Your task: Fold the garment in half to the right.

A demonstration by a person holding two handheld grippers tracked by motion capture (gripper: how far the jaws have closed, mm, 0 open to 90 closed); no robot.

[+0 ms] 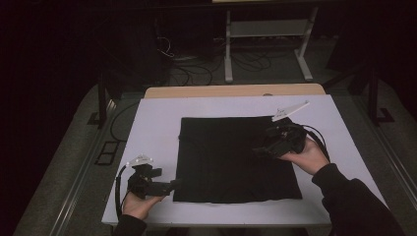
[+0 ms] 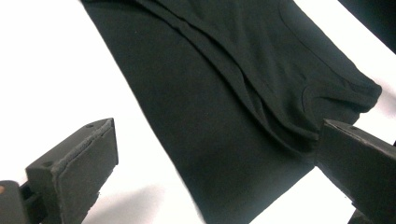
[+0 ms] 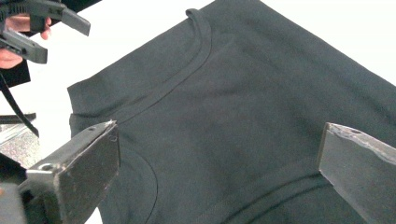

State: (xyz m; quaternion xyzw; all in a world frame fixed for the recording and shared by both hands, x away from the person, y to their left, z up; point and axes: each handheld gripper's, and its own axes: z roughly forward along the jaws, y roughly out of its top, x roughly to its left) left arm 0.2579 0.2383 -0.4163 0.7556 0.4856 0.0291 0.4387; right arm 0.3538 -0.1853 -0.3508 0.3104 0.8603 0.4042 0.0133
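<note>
- a black folded garment (image 1: 235, 158) lies flat in the middle of the white table (image 1: 152, 128); it looks like a t-shirt or sweatshirt, with seams and a curved neckline seen in the gripper views.
- the left gripper (image 1: 173, 186) is held low at the near left corner of the garment, its tips just at the cloth edge; in the left gripper view its jaws stand wide apart, with nothing between them, above the garment (image 2: 224, 93) edge.
- the right gripper (image 1: 259, 150) hangs over the right part of the garment; in the right gripper view its jaws are also spread wide and empty, with the garment (image 3: 243, 116) under them.
- the other gripper (image 3: 42, 28) shows far off at the upper left of that view.
- the person's hands (image 1: 311, 156) come out of dark sleeves (image 1: 344, 196).
</note>
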